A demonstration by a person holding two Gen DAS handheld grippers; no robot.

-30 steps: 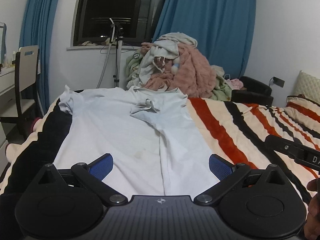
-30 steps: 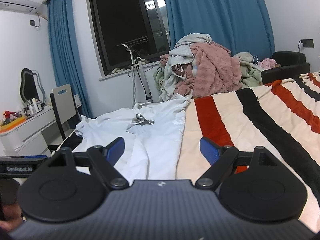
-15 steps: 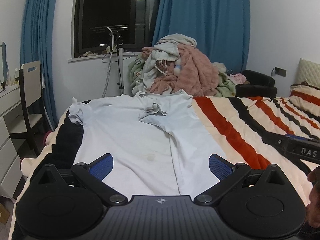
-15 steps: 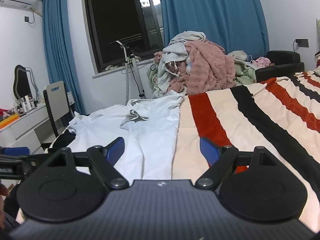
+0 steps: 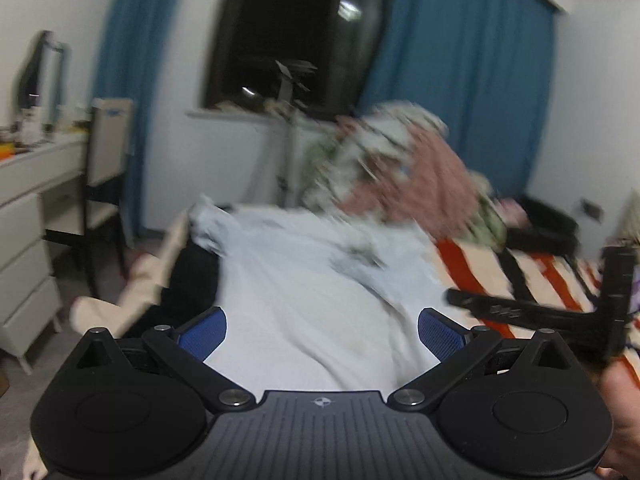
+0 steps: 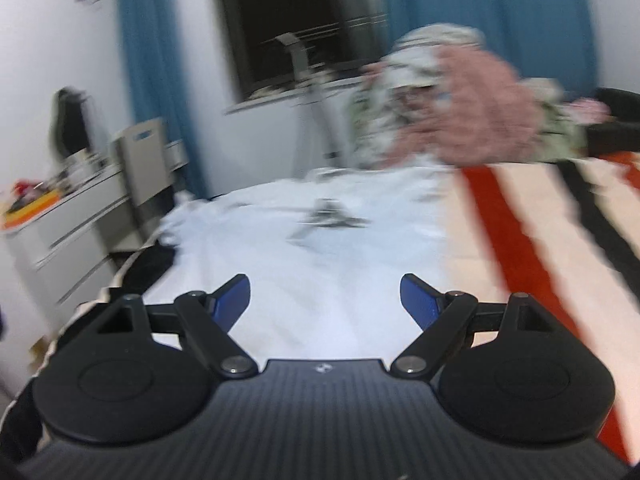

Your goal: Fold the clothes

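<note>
From the left wrist the left gripper (image 5: 322, 330) gapes wide and empty over a white shirt (image 5: 304, 292) spread on the striped bed (image 5: 532, 276), and from the right wrist the right gripper (image 6: 325, 300) hangs equally wide and empty above that shirt (image 6: 304, 264).

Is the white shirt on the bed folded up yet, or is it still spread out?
Mostly spread out. The white shirt lies flat across the striped bed, with one small bit flipped over near its top.
</note>
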